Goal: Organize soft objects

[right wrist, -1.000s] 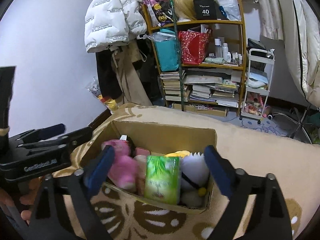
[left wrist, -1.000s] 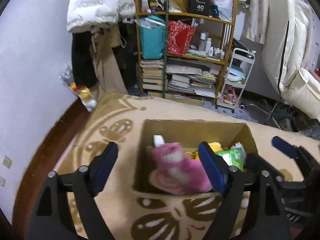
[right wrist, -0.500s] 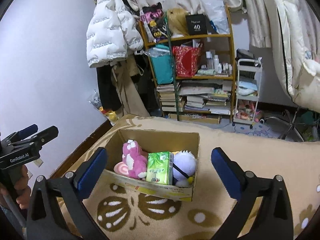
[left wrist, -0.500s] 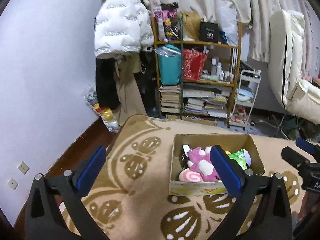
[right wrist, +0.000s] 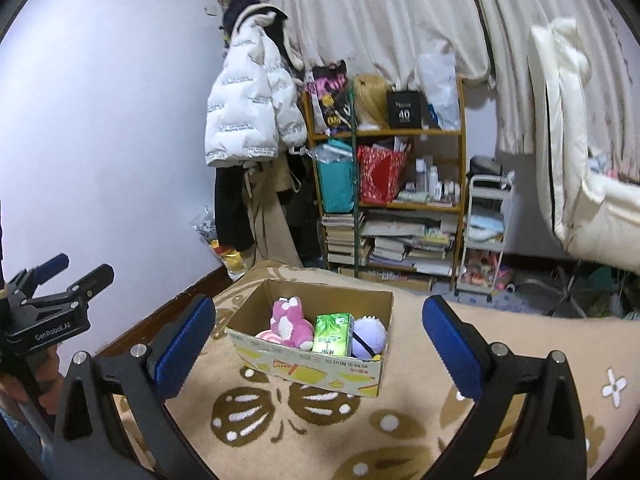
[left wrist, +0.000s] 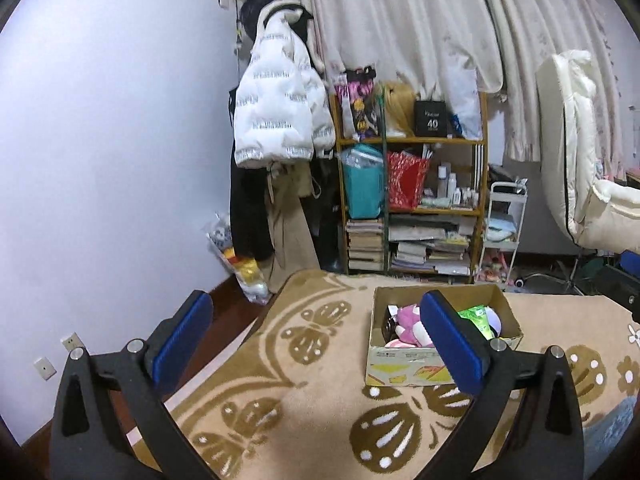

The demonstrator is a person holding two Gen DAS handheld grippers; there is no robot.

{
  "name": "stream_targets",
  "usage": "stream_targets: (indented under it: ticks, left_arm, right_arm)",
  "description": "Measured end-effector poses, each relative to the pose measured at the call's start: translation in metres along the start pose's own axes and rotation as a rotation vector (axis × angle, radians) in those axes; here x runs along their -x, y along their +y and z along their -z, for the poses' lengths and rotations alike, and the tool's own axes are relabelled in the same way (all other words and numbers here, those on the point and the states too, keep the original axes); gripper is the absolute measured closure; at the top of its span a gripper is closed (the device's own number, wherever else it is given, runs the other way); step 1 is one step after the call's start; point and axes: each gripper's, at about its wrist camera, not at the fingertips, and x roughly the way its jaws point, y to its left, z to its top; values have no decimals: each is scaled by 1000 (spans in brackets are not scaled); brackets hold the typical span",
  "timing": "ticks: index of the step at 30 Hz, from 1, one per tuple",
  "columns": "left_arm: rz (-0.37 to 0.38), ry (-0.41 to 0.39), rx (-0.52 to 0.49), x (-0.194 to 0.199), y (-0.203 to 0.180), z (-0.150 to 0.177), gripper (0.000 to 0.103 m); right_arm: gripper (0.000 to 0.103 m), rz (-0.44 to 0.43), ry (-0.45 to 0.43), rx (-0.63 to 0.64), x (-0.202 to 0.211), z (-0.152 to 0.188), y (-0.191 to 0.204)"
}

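A cardboard box (right wrist: 308,368) (left wrist: 404,364) stands on the beige patterned blanket. It holds a pink plush toy (right wrist: 290,322) (left wrist: 408,320), a green tissue pack (right wrist: 332,334) (left wrist: 474,318) and a purple-white plush (right wrist: 370,336). My left gripper (left wrist: 316,340) hovers back from the box and to its left, jaws wide open and empty. Its right pad hides part of the box's contents. My right gripper (right wrist: 318,344) is open too, with nothing in it, and frames the box from a distance. The left gripper (right wrist: 52,292) also shows at the left edge of the right wrist view.
Beyond the blanket (right wrist: 420,420) stand a cluttered wooden shelf (right wrist: 392,200), a white trolley (right wrist: 486,236) and hanging coats with a white puffer jacket (right wrist: 248,108). A cream chair (left wrist: 580,160) is at the right. A strip of wooden floor (left wrist: 224,312) runs along the left wall.
Both grippers have drawn back and risen from the box, which now looks smaller and farther away. The left jaws have spread wider. The toys lie in the box as before.
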Motion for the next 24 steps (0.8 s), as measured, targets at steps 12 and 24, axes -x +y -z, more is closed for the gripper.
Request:
stream_targets:
  ticks: [12, 24]
  left_arm:
    - [54, -49, 20, 39, 6, 34, 1]
    - [46, -39, 31, 37, 10, 75, 1]
  right_arm:
    - [0, 30, -60, 53, 43, 34, 14]
    - [0, 109, -60, 19, 45, 63, 0]
